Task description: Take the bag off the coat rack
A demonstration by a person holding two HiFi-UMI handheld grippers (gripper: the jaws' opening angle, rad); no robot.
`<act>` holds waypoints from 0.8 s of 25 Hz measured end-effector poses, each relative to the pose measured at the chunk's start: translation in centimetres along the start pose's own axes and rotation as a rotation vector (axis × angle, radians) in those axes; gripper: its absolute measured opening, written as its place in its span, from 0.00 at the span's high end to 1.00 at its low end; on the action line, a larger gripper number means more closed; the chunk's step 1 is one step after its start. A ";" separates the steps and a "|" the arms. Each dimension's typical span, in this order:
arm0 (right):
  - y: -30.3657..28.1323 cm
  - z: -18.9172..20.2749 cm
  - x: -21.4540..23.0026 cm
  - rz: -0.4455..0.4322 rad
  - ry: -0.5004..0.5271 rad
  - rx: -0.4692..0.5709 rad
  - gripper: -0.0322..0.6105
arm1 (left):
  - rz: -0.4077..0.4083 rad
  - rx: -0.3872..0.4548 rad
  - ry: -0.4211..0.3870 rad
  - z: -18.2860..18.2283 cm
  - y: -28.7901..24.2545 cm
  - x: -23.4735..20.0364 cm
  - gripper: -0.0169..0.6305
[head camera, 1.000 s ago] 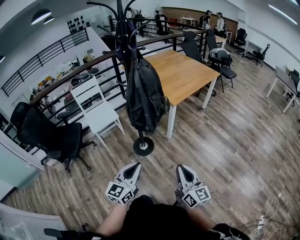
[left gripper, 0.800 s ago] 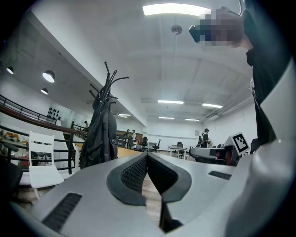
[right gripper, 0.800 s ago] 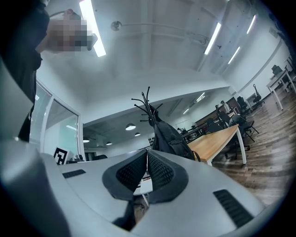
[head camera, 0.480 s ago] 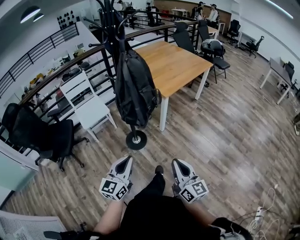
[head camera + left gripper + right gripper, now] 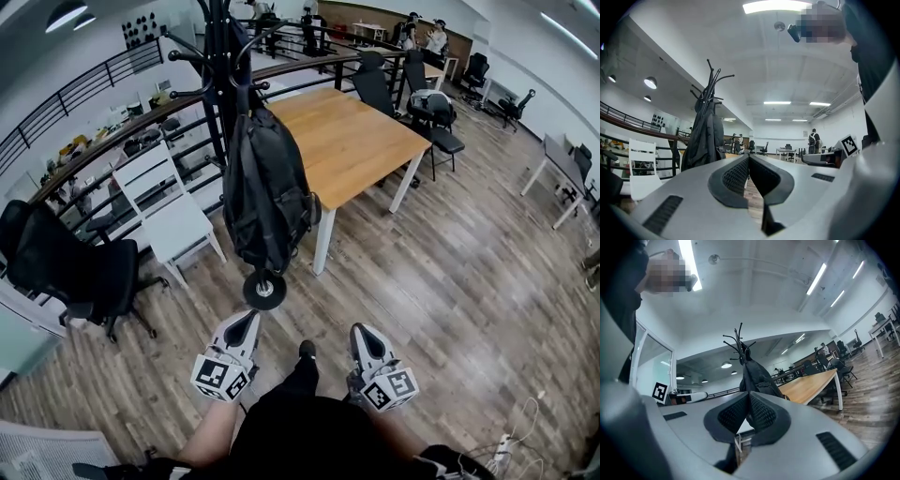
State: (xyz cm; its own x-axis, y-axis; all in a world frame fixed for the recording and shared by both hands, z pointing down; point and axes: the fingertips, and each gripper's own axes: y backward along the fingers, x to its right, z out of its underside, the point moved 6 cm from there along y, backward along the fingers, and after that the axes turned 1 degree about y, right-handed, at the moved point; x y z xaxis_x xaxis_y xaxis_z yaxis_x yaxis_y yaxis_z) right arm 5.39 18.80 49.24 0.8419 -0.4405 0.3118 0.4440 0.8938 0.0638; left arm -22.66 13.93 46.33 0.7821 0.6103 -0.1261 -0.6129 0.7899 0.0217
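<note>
Held the left gripper [image 5: 247, 321] and the right gripper [image 5: 362, 331] side by side and level over the wood floor [image 5: 469, 272], each with jaws pressed fully together on nothing. Saw, just ahead, the round base of the coat rack [image 5: 264, 291]. Found the black bag [image 5: 267, 192] hanging from an upper hook against the pole, clear of both grippers. Noted a white chair [image 5: 178, 220] to its left and a wooden tabletop [image 5: 352, 141] close behind on its right.
</note>
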 end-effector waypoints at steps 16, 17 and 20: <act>-13.0 -4.2 9.6 -0.021 0.034 -0.009 0.90 | -0.115 0.022 -0.032 -2.8 -11.7 -7.0 0.95; -14.0 -4.5 10.1 -0.026 0.040 -0.011 0.90 | -0.134 0.023 -0.034 -2.8 -12.3 -7.7 0.95; -16.8 -5.2 11.7 -0.045 0.048 -0.021 0.90 | -0.182 0.027 -0.036 -3.1 -13.8 -9.3 0.95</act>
State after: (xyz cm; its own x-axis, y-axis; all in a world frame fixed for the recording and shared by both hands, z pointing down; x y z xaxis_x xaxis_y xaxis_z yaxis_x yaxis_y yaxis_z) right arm 9.37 -1.85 46.91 0.8346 -0.4839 0.2631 0.4875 0.8713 0.0564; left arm -21.81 -2.77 44.10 0.8837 0.4584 -0.0950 -0.4579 0.8886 0.0281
